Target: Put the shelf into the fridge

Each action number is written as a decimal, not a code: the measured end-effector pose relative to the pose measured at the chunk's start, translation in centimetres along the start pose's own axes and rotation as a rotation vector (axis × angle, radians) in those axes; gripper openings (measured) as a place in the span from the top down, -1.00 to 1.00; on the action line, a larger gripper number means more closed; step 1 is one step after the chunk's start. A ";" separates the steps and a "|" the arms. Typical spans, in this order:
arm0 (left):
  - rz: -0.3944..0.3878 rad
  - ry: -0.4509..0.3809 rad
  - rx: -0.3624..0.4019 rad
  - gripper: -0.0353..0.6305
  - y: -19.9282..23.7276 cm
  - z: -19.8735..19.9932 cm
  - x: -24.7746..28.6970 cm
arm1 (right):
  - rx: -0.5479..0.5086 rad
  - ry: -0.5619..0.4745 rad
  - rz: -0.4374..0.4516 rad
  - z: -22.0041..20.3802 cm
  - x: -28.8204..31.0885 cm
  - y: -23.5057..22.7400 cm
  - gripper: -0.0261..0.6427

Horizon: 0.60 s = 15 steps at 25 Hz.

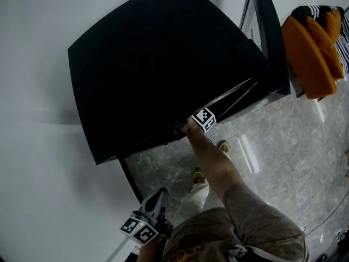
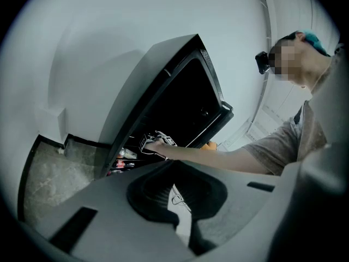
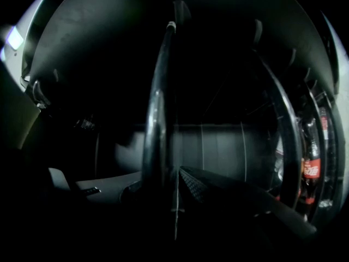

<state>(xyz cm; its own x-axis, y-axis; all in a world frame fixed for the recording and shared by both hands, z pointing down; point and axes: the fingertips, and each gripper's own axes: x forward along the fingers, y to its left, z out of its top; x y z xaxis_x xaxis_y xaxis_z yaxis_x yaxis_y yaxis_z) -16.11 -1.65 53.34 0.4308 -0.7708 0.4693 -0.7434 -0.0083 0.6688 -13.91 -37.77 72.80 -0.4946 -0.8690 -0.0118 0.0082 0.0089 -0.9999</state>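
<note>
One shelf [image 3: 158, 119] sat edge-on inside the dark fridge [image 1: 163, 64]. Its rim was pinched between the jaws of the right tool [image 3: 175, 174], which reached into the cavity. Bottles [image 3: 311, 168] stood near the shelf, at the right of the right gripper view. The left tool [image 2: 177, 195] hung low over the floor [image 1: 283, 146], well apart from the fridge, with its jaws pressed together on nothing.

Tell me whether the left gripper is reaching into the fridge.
No, the left gripper hangs low beside the person, well apart from the fridge.
</note>
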 end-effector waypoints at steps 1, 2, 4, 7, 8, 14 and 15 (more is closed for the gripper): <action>-0.001 0.001 0.000 0.88 0.0 -0.1 0.0 | -0.004 0.007 0.010 0.0 0.0 0.1 0.83; -0.003 0.003 0.000 0.88 -0.1 -0.1 0.0 | -0.012 0.014 0.017 0.0 -0.1 0.0 0.83; -0.005 0.005 0.002 0.88 -0.2 -0.2 0.1 | -0.030 0.016 0.024 0.4 -0.3 -0.5 0.82; -0.007 0.009 0.003 0.88 -0.1 -0.3 0.2 | -0.028 0.033 0.029 0.2 -1.2 0.4 0.81; -0.010 0.009 0.004 0.88 -0.2 -0.3 0.3 | -0.025 0.037 0.027 0.2 -1.7 0.5 0.81; -0.040 0.013 0.021 0.88 -1.0 0.4 1.0 | -0.024 0.066 0.026 0.0 -5.7 0.4 0.80; -0.046 0.014 0.024 0.88 -1.1 0.5 1.2 | -0.027 0.073 0.026 -0.1 -6.4 0.4 0.80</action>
<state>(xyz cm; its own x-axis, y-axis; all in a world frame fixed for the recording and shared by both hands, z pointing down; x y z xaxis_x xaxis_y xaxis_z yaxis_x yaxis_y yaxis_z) -15.03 -2.87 52.81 0.4714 -0.7604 0.4467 -0.7346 -0.0584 0.6759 -10.82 -32.14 72.45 -0.5569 -0.8298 -0.0371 -0.0006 0.0451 -0.9990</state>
